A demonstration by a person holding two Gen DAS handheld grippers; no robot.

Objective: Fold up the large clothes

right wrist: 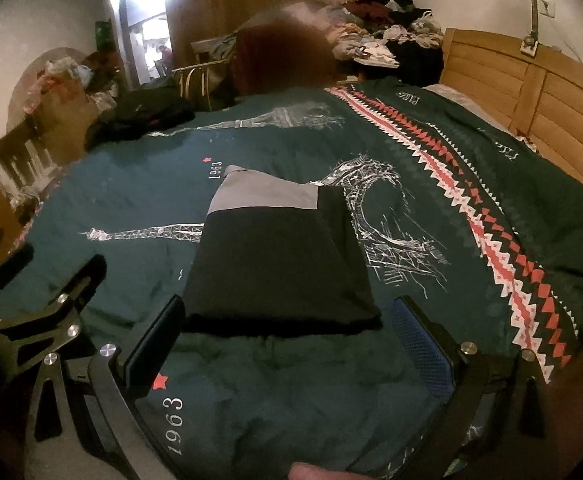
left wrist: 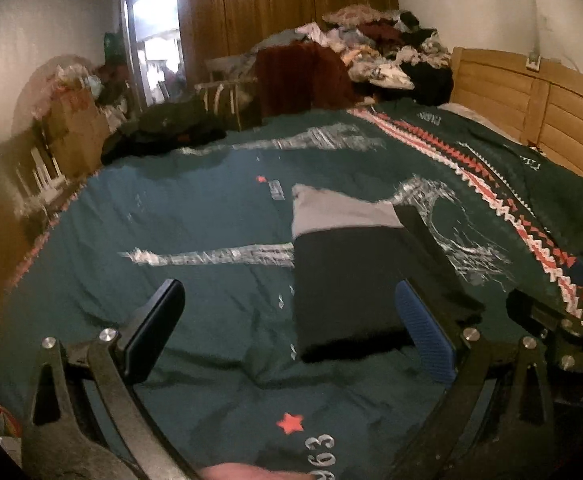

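Garment: a folded black cloth bundle with a grey panel at its far end (right wrist: 275,256) lies flat near the middle of the bed, its near edge toward both cameras; it also shows in the left wrist view (left wrist: 347,280).
Bedding: a dark teal bedspread printed with white tower sketches and red stars (right wrist: 251,392) is under the garment; a red, white and black zigzag band (right wrist: 503,240) runs along its right side.
Left gripper: the left gripper (left wrist: 295,332) stands wide open just short of the garment's near edge, which lies between its fingers toward the blue ribbed pad (left wrist: 425,336); it holds nothing.
Right gripper: the right gripper (right wrist: 287,340) is also spread wide, the garment's near edge just beyond its fingers; it grips nothing.
Spacing: the two grippers sit side by side, each visible at the edge of the other's view.
Surroundings: a tan wooden headboard (right wrist: 551,92) at right; a heap of mixed loose clothes (left wrist: 383,48) at the bed's far end; a dark jacket-like pile (left wrist: 163,128) at far left.
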